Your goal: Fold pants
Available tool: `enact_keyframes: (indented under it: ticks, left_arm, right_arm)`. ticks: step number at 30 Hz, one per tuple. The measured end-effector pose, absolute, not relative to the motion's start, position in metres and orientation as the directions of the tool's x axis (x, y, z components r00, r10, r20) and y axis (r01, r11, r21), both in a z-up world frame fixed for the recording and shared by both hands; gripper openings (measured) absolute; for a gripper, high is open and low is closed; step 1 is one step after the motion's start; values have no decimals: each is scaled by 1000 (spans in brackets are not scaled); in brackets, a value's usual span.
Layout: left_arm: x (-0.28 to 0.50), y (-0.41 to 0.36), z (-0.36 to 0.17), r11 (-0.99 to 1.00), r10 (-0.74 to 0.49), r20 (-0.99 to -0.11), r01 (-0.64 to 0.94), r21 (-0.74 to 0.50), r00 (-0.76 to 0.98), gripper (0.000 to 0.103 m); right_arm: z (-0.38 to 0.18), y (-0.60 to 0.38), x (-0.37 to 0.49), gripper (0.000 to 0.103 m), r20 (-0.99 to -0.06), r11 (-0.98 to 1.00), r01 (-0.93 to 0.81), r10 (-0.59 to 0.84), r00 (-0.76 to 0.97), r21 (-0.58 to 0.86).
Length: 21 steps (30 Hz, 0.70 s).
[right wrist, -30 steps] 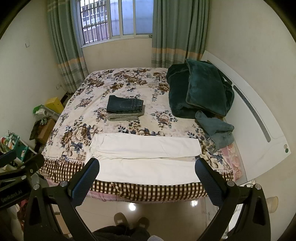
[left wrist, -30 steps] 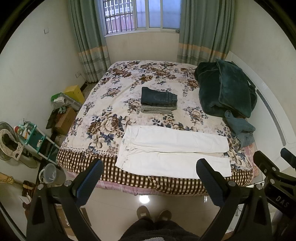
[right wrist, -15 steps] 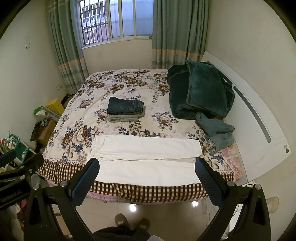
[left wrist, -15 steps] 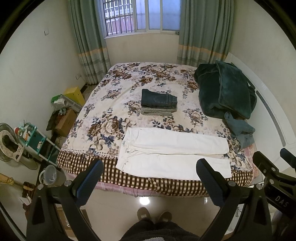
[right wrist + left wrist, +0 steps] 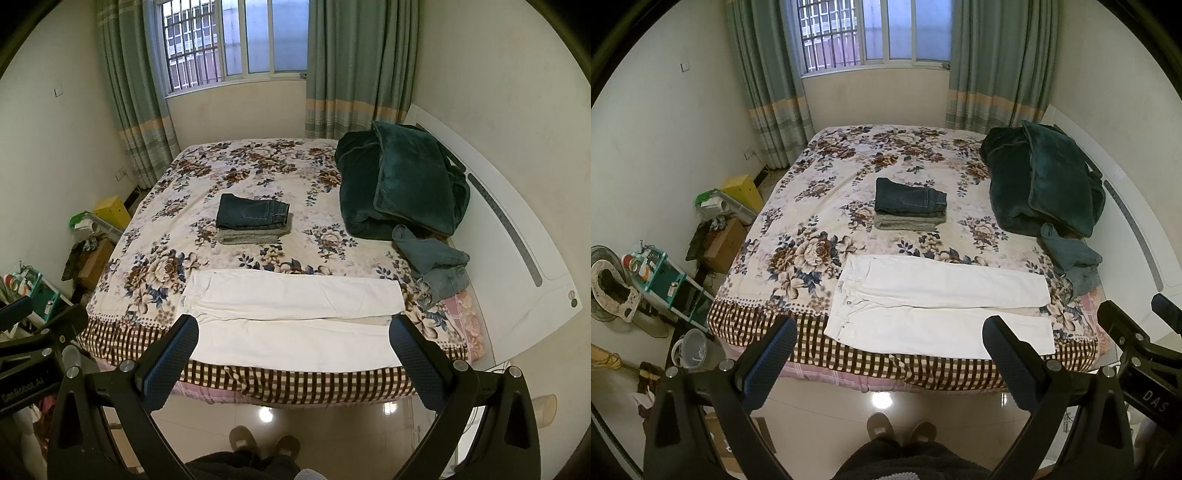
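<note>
Left wrist view
Left tongs (image 5: 886, 345): black frame, two fingers with dark blue ribbed pads, spread wide apart and holding nothing; they hang over the glossy tiled floor short of the bed.
White pants (image 5: 942, 304): smooth pale cloth, laid flat along the near edge of the bed, waist to the left, both legs running right, side by side and straight; they lie beyond the tongs and apart from them, showing between and above the two pads.
Bed (image 5: 820, 221): soft cover printed with brown and blue flowers, brown checked border along the near edge.
Folded jeans (image 5: 910, 201): dark denim rectangle stacked on a grey knitted piece, mid-bed, well beyond the pants.
Green blanket (image 5: 1041, 184): thick plush heap at the right, against the white headboard.
Right tongs (image 5: 1145, 332): only part of the black frame shows at the right edge.

Right wrist view
Right tongs (image 5: 294, 345): same build, pads wide apart, empty, above the floor in front of the bed.
White pants (image 5: 291, 317): directly ahead, spanning the gap between the pads, not touched; near leg at the checked border.
Crumpled denim (image 5: 436, 266): loose blue bundle beside the leg ends, at the right.
Person: slippered feet (image 5: 264, 443) on the tiles below.
</note>
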<state>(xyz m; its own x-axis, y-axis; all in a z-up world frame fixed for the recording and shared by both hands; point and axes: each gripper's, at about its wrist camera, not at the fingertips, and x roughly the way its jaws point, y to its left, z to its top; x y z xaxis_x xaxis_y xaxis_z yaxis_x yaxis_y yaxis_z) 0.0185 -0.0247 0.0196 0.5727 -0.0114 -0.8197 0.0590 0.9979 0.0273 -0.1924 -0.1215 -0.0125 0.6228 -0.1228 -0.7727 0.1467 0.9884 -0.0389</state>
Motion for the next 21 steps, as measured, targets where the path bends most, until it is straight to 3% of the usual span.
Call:
enact_keyframes:
  ticks: [13, 21]
  left_arm:
    - [18, -25, 15, 999, 11, -814, 23, 30, 581, 103]
    - [79, -27, -24, 991, 133, -772, -95, 95, 622, 103]
  right_arm:
    - [-11, -117, -190, 103, -779, 989, 140, -116, 616, -36]
    - [-49, -149, -156, 103, -769, 973, 228, -176, 615, -41]
